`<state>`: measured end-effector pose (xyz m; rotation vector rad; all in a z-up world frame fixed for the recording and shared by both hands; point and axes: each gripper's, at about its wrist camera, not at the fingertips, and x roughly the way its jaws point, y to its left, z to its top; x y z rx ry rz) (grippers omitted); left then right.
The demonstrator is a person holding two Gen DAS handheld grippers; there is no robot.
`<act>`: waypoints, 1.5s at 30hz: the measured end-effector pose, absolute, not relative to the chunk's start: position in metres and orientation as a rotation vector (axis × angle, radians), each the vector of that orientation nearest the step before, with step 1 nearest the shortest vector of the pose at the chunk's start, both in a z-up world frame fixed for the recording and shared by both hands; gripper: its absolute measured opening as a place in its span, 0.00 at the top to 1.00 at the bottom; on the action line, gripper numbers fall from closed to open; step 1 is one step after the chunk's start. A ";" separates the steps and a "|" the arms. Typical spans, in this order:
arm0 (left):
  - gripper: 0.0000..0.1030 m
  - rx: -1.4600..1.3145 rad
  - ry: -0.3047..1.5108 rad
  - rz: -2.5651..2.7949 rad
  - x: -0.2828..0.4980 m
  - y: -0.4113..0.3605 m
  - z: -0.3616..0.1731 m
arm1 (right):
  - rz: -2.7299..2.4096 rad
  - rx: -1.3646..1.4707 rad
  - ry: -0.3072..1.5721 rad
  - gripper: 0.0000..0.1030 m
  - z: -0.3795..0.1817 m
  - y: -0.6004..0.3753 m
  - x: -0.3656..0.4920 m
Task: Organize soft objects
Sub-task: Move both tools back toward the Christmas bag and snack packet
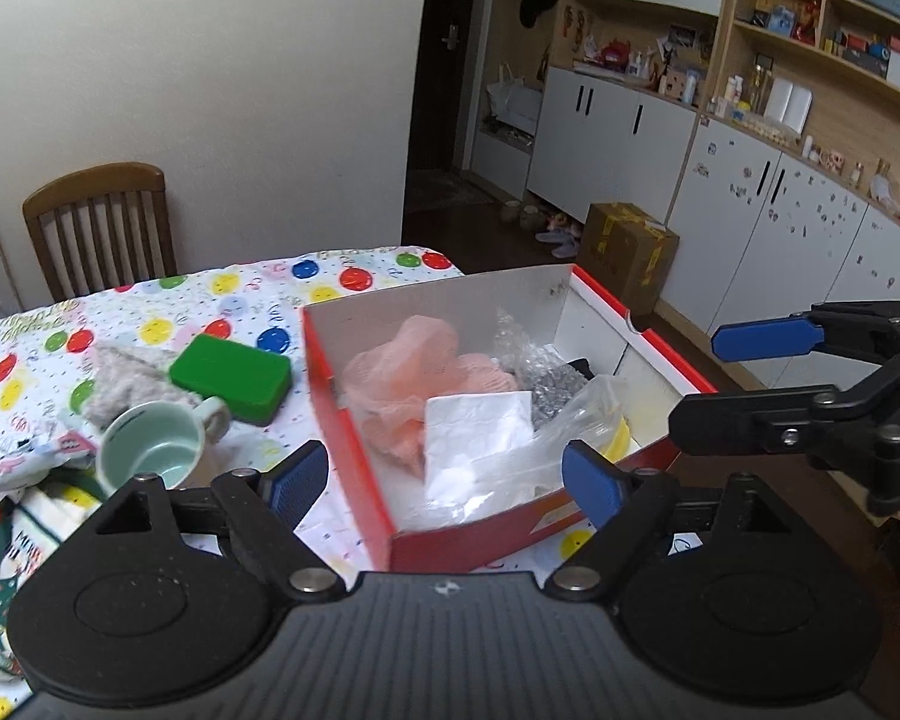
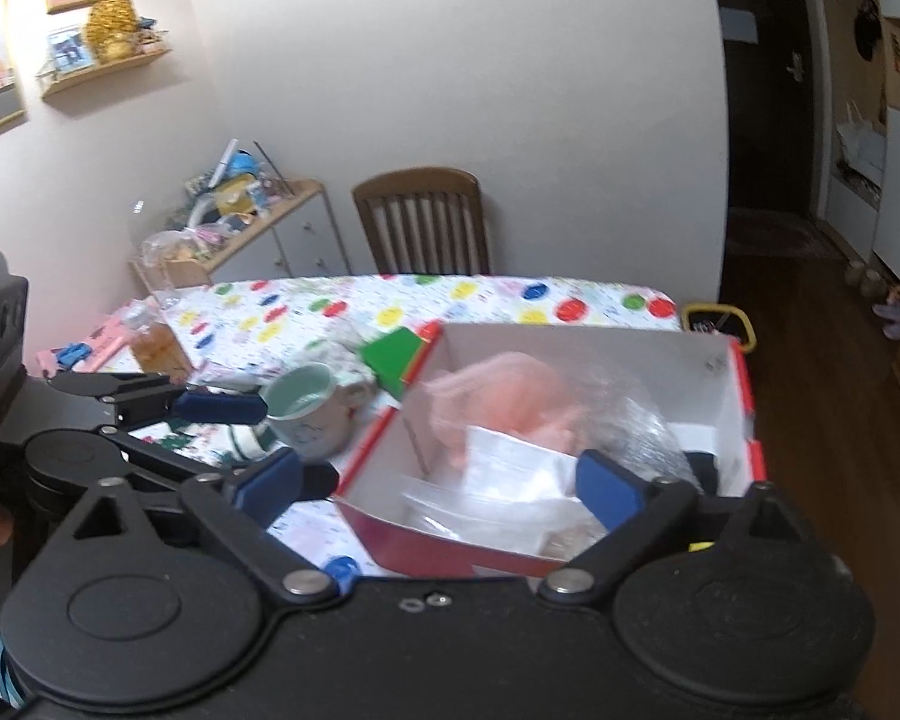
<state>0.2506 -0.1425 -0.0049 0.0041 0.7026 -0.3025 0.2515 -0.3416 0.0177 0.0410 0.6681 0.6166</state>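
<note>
We have the desk (image 1: 150, 300) under its spotted cloth, and on its right edge the red box (image 1: 354, 450) already holding soft things: a pink mesh cloth (image 1: 408, 360), bubble wrap (image 1: 528, 354) and clear bags with a white pad (image 1: 480, 426). Left of the box lie a grey fuzzy cloth (image 1: 120, 372), a green sponge (image 1: 231, 375) and a mint mug (image 1: 150, 450). Our left gripper (image 1: 444, 480) hovers over the box's near wall, jaws spread and empty; our right gripper (image 2: 438, 480) likewise, spread and holding nothing. We judge we are between picks: next, the left should swing toward the grey cloth and close on a fold, avoiding the mug.
</note>
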 end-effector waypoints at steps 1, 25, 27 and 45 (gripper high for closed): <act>0.16 -0.004 0.701 -0.304 0.248 -0.136 -0.004 | 0.623 0.038 0.660 0.01 0.020 -0.337 0.249; 0.00 -0.127 0.720 -0.202 0.215 0.052 -0.022 | 0.706 -0.022 0.699 0.01 0.019 -0.179 0.253; 0.00 -0.121 0.717 -0.181 0.214 0.067 -0.028 | 0.730 -0.015 0.713 0.01 0.016 -0.161 0.259; 0.00 0.008 0.756 -0.126 0.225 0.155 -0.094 | 0.866 -0.288 0.746 0.15 -0.034 -0.012 0.296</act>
